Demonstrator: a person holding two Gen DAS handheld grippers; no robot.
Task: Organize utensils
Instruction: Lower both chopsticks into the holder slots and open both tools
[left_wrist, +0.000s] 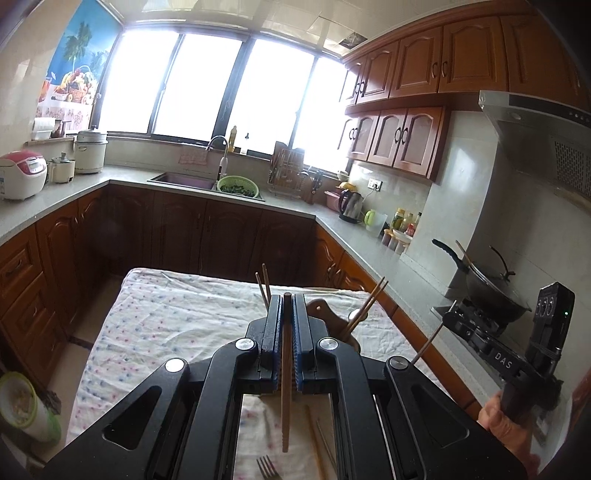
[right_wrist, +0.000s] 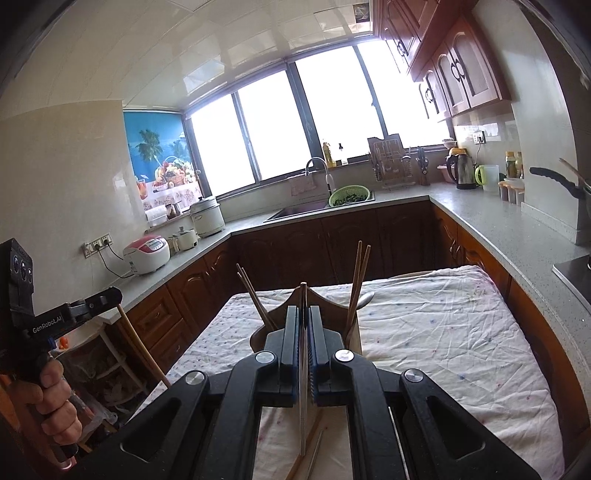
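Chopsticks clamped in both grippers: left gripper (left_wrist: 287, 295) grasps a brown chopstick (left_wrist: 285, 398), right gripper (right_wrist: 303, 308) a pale chopstick (right_wrist: 303, 398); either could pivot and miss the wooden holder (right_wrist: 317, 295).

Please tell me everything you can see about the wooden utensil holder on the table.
The wooden utensil holder stands upright on the cloth-covered table, mostly hidden behind the grippers. It looks like brown wood, with a curved, pointed back panel. Two pairs of chopsticks lean out of it, one pair at its left and one at its right; a metal spoon shows beside the right pair. Neither gripper touches it.
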